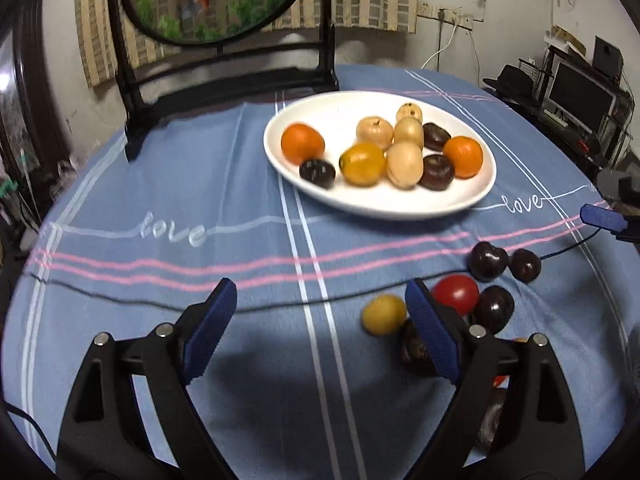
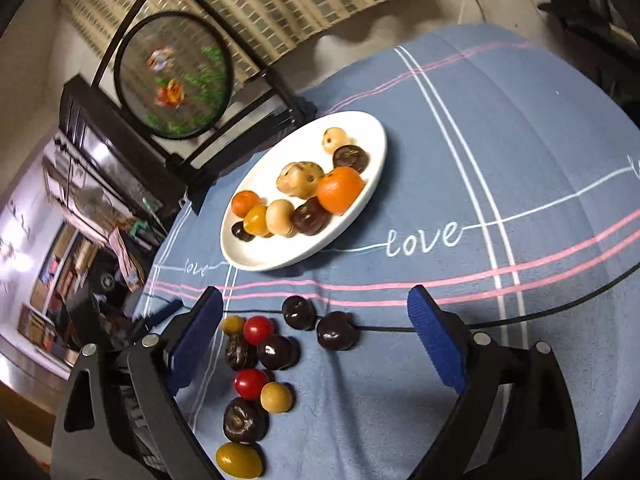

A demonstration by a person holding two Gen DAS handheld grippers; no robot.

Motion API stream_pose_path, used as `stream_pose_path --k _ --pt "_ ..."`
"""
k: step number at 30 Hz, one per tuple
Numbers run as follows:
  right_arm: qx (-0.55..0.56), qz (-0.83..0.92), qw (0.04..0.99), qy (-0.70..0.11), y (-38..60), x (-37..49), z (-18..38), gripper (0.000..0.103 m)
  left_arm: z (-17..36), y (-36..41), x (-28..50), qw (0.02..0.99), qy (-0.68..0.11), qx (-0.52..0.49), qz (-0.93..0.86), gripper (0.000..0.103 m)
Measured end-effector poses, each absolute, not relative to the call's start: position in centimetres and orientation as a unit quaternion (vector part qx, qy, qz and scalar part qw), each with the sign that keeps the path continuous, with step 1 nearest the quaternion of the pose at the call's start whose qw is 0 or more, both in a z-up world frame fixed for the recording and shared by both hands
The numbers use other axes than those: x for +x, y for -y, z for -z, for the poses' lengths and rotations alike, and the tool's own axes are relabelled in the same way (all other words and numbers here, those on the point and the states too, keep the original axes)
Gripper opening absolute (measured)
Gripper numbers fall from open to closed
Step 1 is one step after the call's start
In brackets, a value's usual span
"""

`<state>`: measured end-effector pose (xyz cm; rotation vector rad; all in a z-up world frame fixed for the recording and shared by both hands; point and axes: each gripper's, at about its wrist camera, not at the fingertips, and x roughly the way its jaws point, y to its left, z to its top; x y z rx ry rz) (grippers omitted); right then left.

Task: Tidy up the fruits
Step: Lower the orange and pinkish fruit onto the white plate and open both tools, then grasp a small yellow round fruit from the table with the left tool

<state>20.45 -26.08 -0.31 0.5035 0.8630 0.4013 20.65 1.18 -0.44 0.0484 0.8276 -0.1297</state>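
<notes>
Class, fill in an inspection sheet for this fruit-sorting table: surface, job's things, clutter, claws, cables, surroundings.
Surface: blue striped tablecloth with "love" lettering.
Job's things: oval white ceramic plate holding orange, tan, yellow and dark round fruits; loose fruits on the cloth include a small red tomato, a dark glossy plum and a yellow oval fruit.
Clutter: nothing seen.
Claws: left claw open, empty; right claw open, empty, above the loose fruits.
Cables: thin black cable across the cloth.
Surroundings: round goldfish screen on black stand; bamboo blind.
</notes>
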Motion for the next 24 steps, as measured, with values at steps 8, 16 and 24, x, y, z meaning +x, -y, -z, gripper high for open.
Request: stream_pose_path --k 8,16,24 --pt "0.244 -0.203 0.855 -0.409 26.0 20.1 -0.3 0.094 2.0 -1.0 21.5 0.896 -0.434 -0.005 0.093 0.088" --pt "0.242 -0.198 0.857 -0.410 26.2 20.2 -0.1 0.094 1.0 -3.3 20.9 0.916 -0.398 0.041 -0.028 0.092" --pt "0.243 -0.200 0.860 -0.402 26.2 20.0 -0.2 0.094 0.8 -5.2 19.0 0.927 -0.375 0.012 -0.015 0.092"
